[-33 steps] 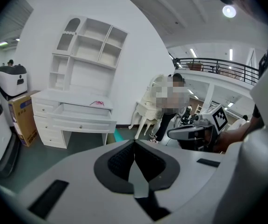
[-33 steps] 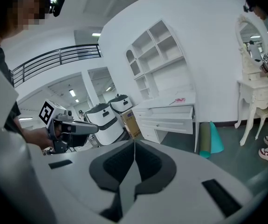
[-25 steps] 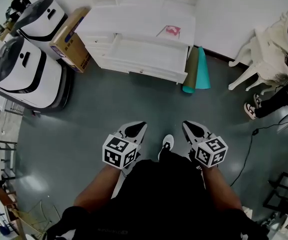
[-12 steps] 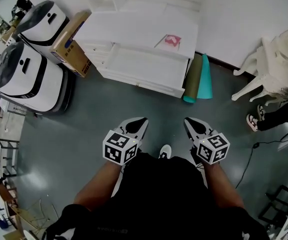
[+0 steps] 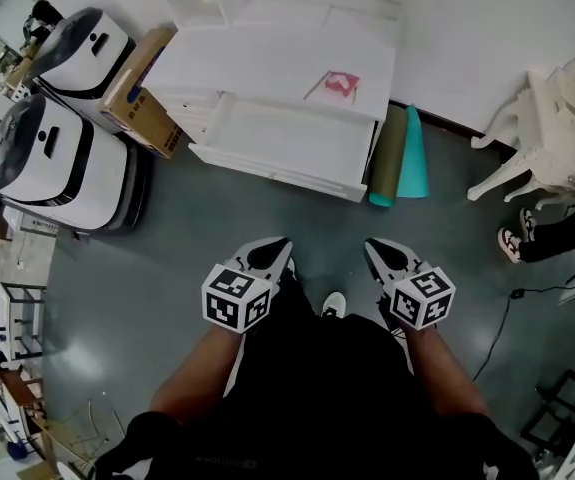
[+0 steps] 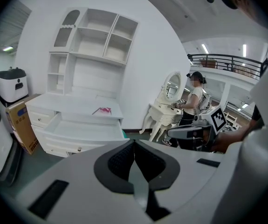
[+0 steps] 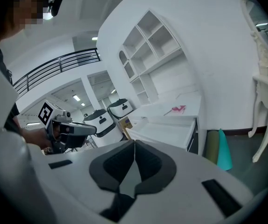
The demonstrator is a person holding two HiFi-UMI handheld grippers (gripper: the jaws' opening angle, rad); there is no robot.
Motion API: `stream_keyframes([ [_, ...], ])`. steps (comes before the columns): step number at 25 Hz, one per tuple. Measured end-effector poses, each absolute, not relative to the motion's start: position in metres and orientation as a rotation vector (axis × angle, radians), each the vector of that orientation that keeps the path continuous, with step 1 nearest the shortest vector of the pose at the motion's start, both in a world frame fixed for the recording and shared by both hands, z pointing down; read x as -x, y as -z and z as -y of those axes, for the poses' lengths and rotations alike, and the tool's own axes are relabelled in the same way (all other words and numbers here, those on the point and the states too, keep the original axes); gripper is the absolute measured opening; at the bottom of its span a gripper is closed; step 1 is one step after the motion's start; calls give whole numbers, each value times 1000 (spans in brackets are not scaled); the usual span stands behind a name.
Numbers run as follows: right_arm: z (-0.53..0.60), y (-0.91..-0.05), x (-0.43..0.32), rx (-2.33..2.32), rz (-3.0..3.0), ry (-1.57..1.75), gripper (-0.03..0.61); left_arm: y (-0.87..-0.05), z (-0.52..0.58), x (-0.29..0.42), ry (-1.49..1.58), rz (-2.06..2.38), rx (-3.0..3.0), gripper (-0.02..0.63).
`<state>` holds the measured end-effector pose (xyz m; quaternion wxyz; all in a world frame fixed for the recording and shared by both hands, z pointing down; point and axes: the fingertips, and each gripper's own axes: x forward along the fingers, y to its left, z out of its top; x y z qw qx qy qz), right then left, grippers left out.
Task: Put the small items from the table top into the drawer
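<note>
Left claw (image 5: 279, 248) and right claw (image 5: 375, 250) side by side at the person's waist, both clenched empty, well short of the open drawer (image 5: 285, 136), pink item (image 5: 339, 83) on the tabletop (image 5: 257, 58) behind the drawer

Drawer (image 5: 289, 140) now slightly nearer

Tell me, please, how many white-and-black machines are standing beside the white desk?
2. One white-and-black machine stands next to the cardboard box by the desk; the other stands just beside it, nearer the person. None seems hidden.
</note>
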<state>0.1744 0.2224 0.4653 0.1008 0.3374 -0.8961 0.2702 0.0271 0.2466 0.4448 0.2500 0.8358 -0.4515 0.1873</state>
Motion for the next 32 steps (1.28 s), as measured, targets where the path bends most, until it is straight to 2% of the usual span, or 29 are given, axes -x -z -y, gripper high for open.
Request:
stream_keyframes([
  [16, -147, -471, -164, -1062, 2598, -790, 28, -452, -164, -14, -495, 1174, -2289, 11],
  [32, -31, -483, -122, -1171, 2480, -817, 28, -470, -44, 35, -568, 1045, -2301, 11],
])
